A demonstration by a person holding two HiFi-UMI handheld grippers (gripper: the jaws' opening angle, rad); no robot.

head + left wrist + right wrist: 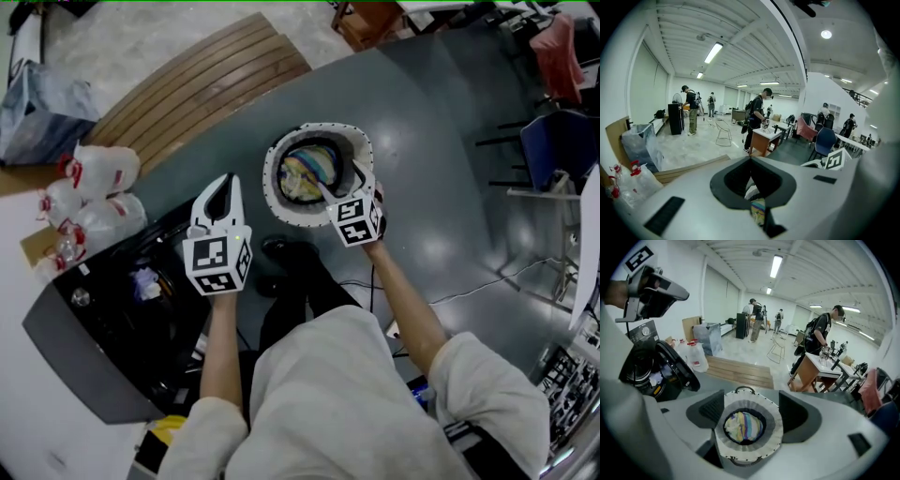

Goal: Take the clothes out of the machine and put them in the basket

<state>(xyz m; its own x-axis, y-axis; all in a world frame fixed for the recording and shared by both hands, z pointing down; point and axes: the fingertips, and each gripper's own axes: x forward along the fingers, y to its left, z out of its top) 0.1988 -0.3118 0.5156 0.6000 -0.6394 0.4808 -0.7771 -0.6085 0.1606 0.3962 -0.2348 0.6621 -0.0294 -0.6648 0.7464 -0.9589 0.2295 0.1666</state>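
Observation:
A round basket with a white rim (274, 178) stands on the dark floor and holds a striped, many-coloured bundle of clothes (307, 173). My right gripper (345, 186) hangs over the basket's right rim, open, with nothing in its jaws. In the right gripper view the basket (774, 425) and the clothes (744, 426) lie straight below the right gripper (749, 413). My left gripper (225, 187) is left of the basket, shut and empty. The black washing machine (112, 319) stands at lower left with its door (677, 364) open, and some laundry (145, 281) shows in its drum.
White plastic jugs and bags (94, 192) lie left of the machine beside curved wooden planks (206, 80). A cable (469, 291) runs over the floor at right, near chairs (558, 141). People (757, 117) stand by a wooden table (761, 140) far off.

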